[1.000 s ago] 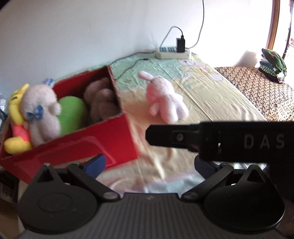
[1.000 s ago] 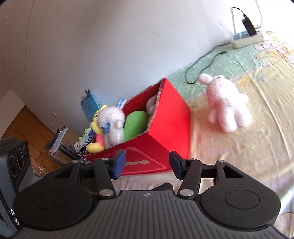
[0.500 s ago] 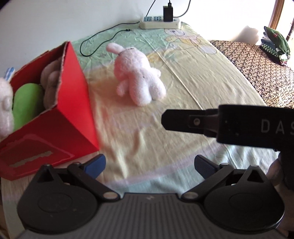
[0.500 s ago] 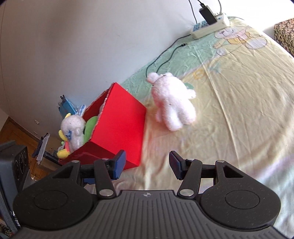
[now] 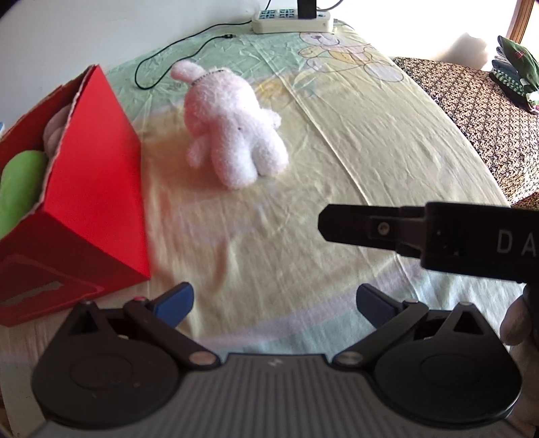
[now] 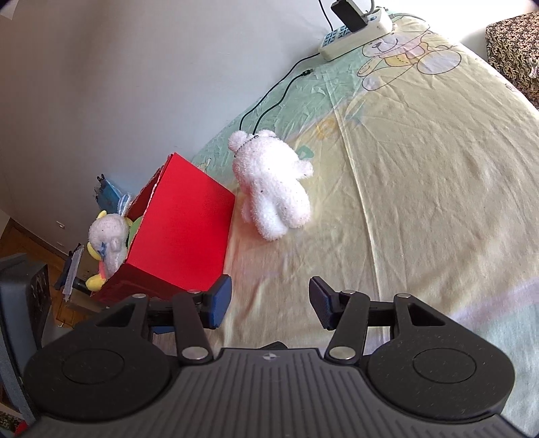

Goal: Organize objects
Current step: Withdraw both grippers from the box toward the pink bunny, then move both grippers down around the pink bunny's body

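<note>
So the pink plush (image 5: 232, 121) is lying on the bed (image 5: 370, 161), just beside the red box (image 5: 97, 188) that's got other plushies (image 6: 109, 241) stuffed in it. We've got both hand-held grippers spread with nothing in them, left (image 5: 274, 303) and right (image 6: 269, 300), hovering over the sheet short of the plush. A power strip (image 6: 357, 32) sits by the wall.
</note>
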A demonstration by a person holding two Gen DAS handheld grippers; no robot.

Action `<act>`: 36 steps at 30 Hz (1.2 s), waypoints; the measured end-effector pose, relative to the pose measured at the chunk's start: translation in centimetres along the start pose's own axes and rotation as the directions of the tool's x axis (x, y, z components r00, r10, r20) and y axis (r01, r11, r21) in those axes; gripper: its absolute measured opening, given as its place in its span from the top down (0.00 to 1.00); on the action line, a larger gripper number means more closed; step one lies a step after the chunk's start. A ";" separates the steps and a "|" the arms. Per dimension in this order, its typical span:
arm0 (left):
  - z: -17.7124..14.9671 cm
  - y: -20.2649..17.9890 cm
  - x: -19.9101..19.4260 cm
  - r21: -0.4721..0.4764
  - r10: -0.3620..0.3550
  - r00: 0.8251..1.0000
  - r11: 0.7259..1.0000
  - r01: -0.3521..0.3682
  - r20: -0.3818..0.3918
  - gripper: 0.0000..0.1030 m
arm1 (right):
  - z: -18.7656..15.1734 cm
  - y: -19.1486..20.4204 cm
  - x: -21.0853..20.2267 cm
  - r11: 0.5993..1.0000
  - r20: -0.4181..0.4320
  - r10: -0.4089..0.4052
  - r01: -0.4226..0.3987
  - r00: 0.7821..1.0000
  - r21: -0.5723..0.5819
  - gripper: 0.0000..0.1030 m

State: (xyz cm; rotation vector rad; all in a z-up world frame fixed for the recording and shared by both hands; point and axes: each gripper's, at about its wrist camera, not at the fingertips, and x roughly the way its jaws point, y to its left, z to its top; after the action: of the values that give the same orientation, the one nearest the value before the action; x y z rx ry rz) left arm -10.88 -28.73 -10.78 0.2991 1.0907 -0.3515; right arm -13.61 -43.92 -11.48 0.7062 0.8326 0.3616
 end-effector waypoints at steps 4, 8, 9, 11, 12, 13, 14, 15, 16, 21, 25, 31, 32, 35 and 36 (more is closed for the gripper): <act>0.1 -0.4 0.7 0.011 -0.003 1.000 1.000 0.004 -0.010 0.01 | 0.1 -0.8 0.0 1.000 -0.003 -0.009 0.009 1.000 0.017 0.49; 0.3 -0.2 1.4 0.008 -0.016 1.000 1.000 0.016 -0.021 0.01 | 0.2 -1.1 0.2 1.000 0.004 -0.027 0.027 1.000 0.014 0.51; 0.4 -0.2 1.6 0.006 -0.019 1.000 1.000 0.019 -0.025 0.01 | 0.3 -1.2 0.3 0.999 0.004 -0.033 0.033 0.999 0.016 0.51; 0.5 0.1 1.9 -0.002 -0.030 0.999 1.000 0.030 -0.027 0.01 | 0.4 -1.2 0.6 0.999 0.000 -0.036 0.036 0.999 0.018 0.51; 0.6 0.2 2.0 -0.006 -0.034 0.999 0.999 0.034 -0.024 0.01 | 0.5 -1.1 0.7 0.999 -0.001 -0.036 0.036 0.999 0.007 0.51; 0.7 0.3 2.2 -0.010 -0.036 0.999 0.999 0.036 -0.023 0.01 | 0.6 -1.0 0.9 0.999 0.000 -0.041 0.041 0.999 -0.011 0.51; 0.7 0.4 2.4 -0.011 -0.036 0.999 0.999 0.036 -0.023 0.01 | 0.7 -0.9 1.1 0.998 0.005 -0.047 0.047 0.999 -0.031 0.51; 0.8 0.4 2.7 -0.009 -0.035 0.999 0.999 0.035 -0.025 0.01 | 0.8 -0.7 1.3 0.997 0.011 -0.052 0.053 0.999 -0.047 0.51; 0.8 0.5 2.9 -0.006 -0.034 0.999 0.999 0.034 -0.026 0.01 | 1.0 -0.7 1.6 0.997 0.017 -0.055 0.056 0.998 -0.056 0.51; 1.1 1.0 3.8 -0.016 -0.051 0.998 0.999 0.051 -0.032 0.01 | 2.2 -0.1 2.9 0.995 0.041 -0.054 0.058 0.998 -0.083 0.51; 1.2 1.6 4.3 -0.027 -0.065 0.997 0.998 0.064 -0.036 0.01 | 3.5 1.2 3.7 0.983 0.073 -0.059 0.071 0.996 -0.172 0.51; 1.0 2.3 5.0 -0.034 -0.073 0.996 0.997 0.071 -0.050 0.01 | 5.2 3.1 5.8 0.945 0.058 -0.049 0.065 0.997 -0.320 0.51; 1.0 2.4 5.0 -0.036 -0.074 0.996 0.997 0.072 -0.051 0.01 | 5.3 3.5 6.2 0.936 0.049 -0.053 0.067 0.997 -0.347 0.51; 1.0 2.8 5.2 -0.044 -0.078 0.996 0.996 0.075 -0.052 0.01 | 5.2 4.8 7.7 0.893 0.027 -0.076 0.080 0.997 -0.442 0.51; 1.0 2.9 5.2 -0.046 -0.078 0.996 0.996 0.076 -0.051 0.01 | 5.1 5.2 8.2 0.878 0.024 -0.087 0.088 0.996 -0.471 0.51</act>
State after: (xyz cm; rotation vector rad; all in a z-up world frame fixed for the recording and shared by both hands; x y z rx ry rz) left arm -6.67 -27.22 -14.86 0.2293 1.1625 -0.3895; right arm -4.59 -37.90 -9.98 0.2107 0.7327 0.4615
